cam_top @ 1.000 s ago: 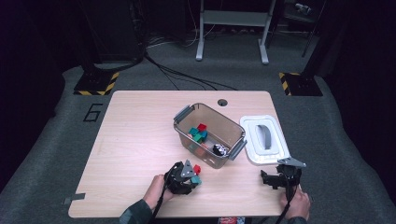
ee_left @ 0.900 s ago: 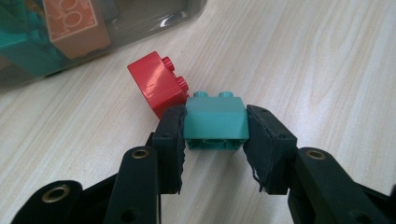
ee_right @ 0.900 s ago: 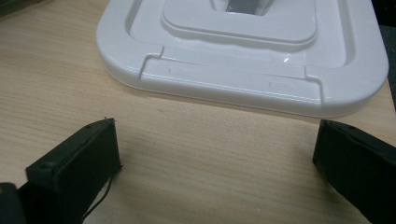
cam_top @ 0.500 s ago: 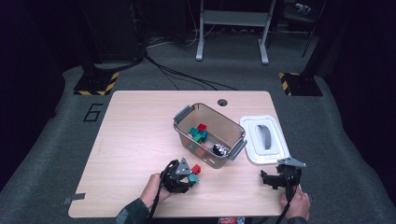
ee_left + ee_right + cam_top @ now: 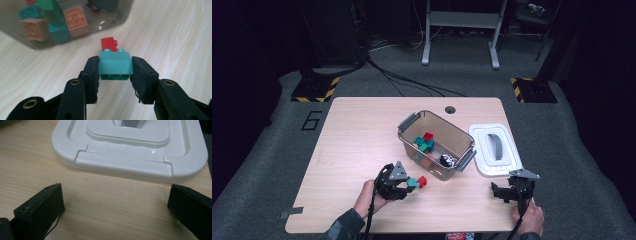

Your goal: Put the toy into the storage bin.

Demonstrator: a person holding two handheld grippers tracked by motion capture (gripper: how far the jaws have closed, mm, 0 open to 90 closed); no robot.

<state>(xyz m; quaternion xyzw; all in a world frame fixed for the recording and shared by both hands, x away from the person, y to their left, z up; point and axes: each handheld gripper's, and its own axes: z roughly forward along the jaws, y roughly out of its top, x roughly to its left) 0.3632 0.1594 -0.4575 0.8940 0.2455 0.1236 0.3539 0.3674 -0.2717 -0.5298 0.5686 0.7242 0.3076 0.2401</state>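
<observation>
A teal brick (image 5: 115, 65) is held between the closed jaws of the left gripper (image 5: 406, 184), at about 7 o'clock from the bin (image 5: 436, 145) and just off the table (image 5: 362, 145). A red brick (image 5: 109, 44) is left lying on the wood just past it, close to the bin's wall. So the job looks partly done: several bricks, teal, red, green and orange, are already seen inside the bin, one is in hand, and one is yet to be picked up.

The right gripper (image 5: 510, 190) is kept low at 5 o'clock from the bin, with its jaws spread wide and nothing between them. Just ahead of it, at its 12 o'clock, the white lid (image 5: 130, 147) is laid flat on the table, so the bin has not been closed.

The table is made of pale wood, with a round hole (image 5: 450, 109) near its far edge. Farther off, a grey carpet (image 5: 277, 140), black cables (image 5: 412, 82), yellow-and-black striped feet (image 5: 314, 89) and a metal stand (image 5: 460, 30) can be seen in a dark room.
</observation>
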